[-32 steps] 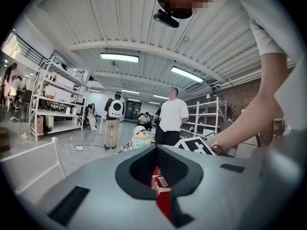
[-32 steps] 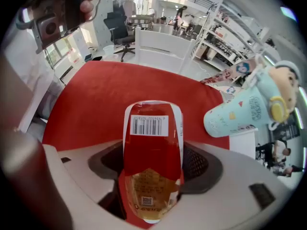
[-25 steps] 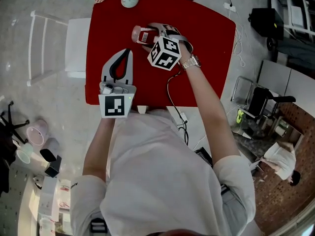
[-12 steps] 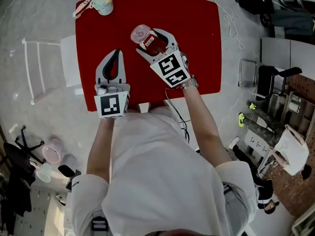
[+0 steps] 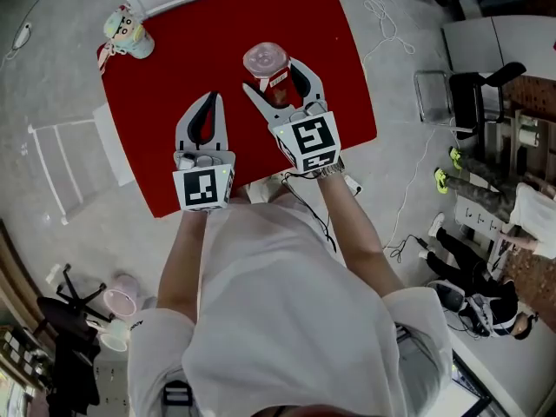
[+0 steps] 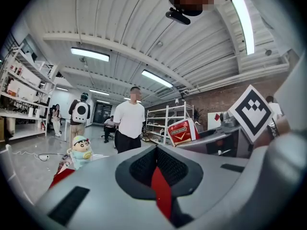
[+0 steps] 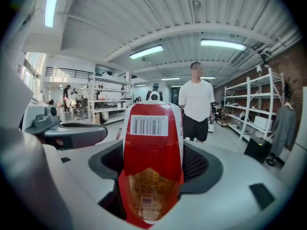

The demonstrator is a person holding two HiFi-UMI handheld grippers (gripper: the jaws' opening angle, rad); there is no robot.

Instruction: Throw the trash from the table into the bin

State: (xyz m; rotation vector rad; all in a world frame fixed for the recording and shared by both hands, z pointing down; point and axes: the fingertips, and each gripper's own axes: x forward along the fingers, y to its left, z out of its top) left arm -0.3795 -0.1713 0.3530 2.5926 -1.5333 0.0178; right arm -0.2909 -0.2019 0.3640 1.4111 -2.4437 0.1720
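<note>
My right gripper is shut on a red-labelled plastic bottle and holds it upright above the red table. In the right gripper view the bottle fills the space between the jaws, its barcode facing the camera. My left gripper hovers beside it on the left, shut with nothing between its jaws. In the left gripper view the jaws meet in front of the camera, and the bottle shows to the right. No bin is in view.
A small cartoon figure cup stands at the table's far left corner, also seen as the figure cup. A white chair stands left of the table. Cables lie on the floor at right. People stand in the room.
My right gripper has lifted the bottle off the table and turned it upright. My head view has swung, so the table now sits tilted. The left gripper stays shut nearby.
</note>
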